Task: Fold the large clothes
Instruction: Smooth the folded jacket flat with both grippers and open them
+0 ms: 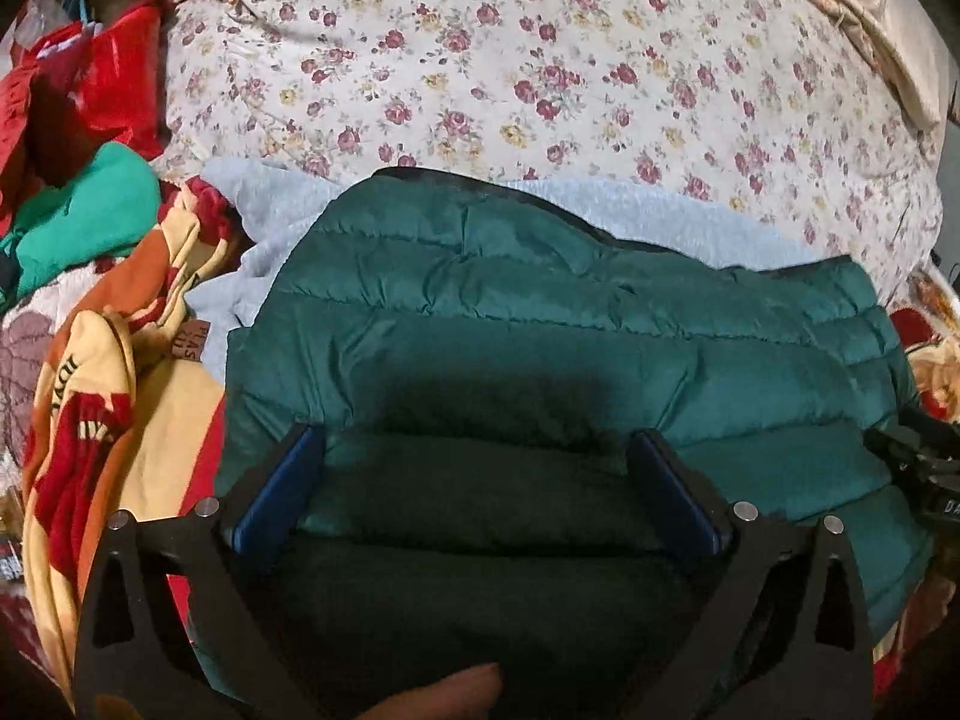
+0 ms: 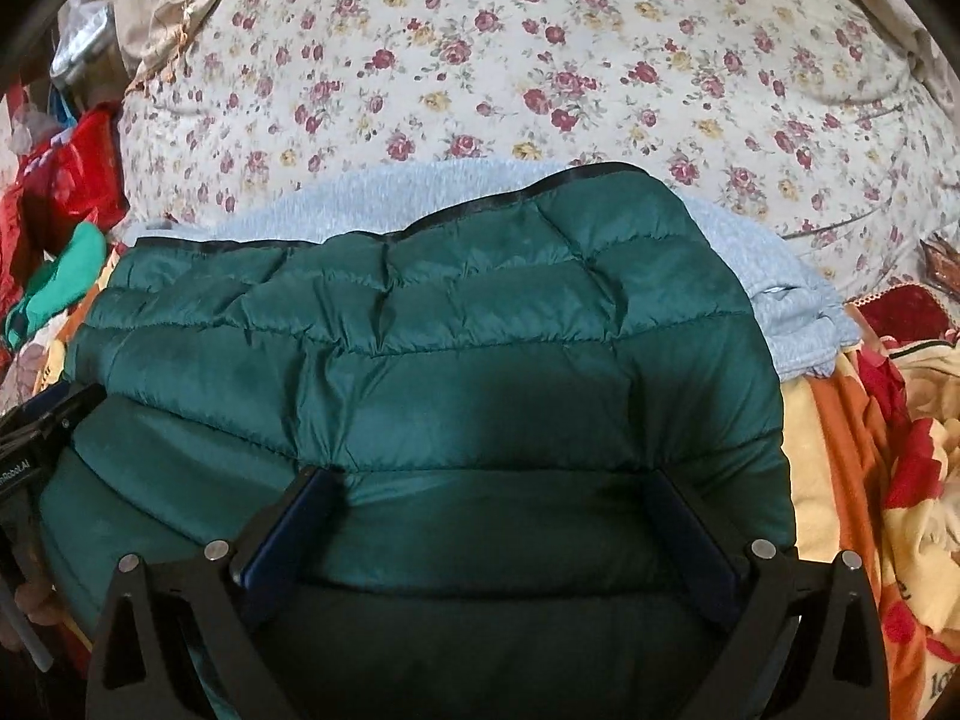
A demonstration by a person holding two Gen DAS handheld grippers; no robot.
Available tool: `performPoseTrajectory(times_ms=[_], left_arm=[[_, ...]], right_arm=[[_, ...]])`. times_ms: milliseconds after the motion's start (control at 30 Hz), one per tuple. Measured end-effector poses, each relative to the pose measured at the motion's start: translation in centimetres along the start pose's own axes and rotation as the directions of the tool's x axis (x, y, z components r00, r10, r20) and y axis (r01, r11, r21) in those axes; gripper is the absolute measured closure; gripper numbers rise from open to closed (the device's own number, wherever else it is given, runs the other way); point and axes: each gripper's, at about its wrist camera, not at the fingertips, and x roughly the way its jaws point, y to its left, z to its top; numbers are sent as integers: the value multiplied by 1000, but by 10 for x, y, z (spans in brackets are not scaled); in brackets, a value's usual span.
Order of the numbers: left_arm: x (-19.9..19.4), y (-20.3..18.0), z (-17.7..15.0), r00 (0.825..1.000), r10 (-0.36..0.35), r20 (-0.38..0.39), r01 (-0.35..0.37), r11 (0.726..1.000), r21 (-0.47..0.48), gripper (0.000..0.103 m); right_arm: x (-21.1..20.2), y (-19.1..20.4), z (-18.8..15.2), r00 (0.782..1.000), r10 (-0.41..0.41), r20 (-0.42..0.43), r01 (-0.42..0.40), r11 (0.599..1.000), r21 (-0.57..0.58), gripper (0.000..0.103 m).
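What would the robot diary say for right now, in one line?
green puffer jacket: folded on light blue towel | left tongs: open over it | right tongs: open over it

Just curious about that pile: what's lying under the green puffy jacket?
A light blue fleecy cloth sticks out from under the green puffy jacket along its far edge and right side. How far it extends beneath is covered.

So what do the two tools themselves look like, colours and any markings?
Both match: the left tool and right tool have black angular frames with triangular cut-outs, silver round pins at the joints, and flat dark blue pads inside each finger. White lettering, partly cut off, shows on each tool's body in the other's view.
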Motion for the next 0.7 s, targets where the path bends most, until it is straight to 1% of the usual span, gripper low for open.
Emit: performPoseTrajectory(times_ms=[100, 167, 233, 300, 367, 400, 467, 533, 600, 700], left_arm=[[0, 0, 0, 1000, -3, 3, 3, 1000, 5, 0], [-2, 1, 0, 1000, -10, 16, 10, 1000, -1, 0], [-8, 0, 0, 999, -9, 38, 9, 1000, 4, 0], [-22, -4, -3, 998, -7, 58, 6, 1000, 19, 0], [-42, -8, -7, 998, -31, 62, 30, 999, 23, 0], [-53, -9, -9, 997, -44, 57, 44, 999, 8, 0], [-75, -14, -16, 999, -42, 31, 43, 999, -16, 0], [-96, -24, -24, 1000, -25, 4, 25, 1000, -2, 0], [-118, -34, -31, 1000, -10, 1, 10, 1000, 24, 0], [-149, -41, -39, 1000, -26, 15, 25, 999, 41, 1]], right_arm=[[-1, 0, 0, 1000, -2, 14, 2, 1000, 6, 0], [-5, 0, 0, 999, -8, 44, 7, 1000, 24, 0], [-11, -1, 1, 998, -13, 67, 10, 999, 47, 0], [-23, -1, 2, 997, -13, 74, 8, 997, 75, 0], [-44, 0, 3, 998, -9, 68, 1, 993, 118, 1], [-54, 2, 1, 997, -3, 73, -7, 991, 133, 1], [-81, 8, -6, 996, 8, 93, -22, 989, 149, 0], [-112, 20, -17, 992, 0, 127, -16, 992, 123, 0], [-137, 31, -29, 988, 0, 152, -14, 996, 91, 0], [-174, 46, -48, 983, 9, 183, -15, 999, 30, 0]])
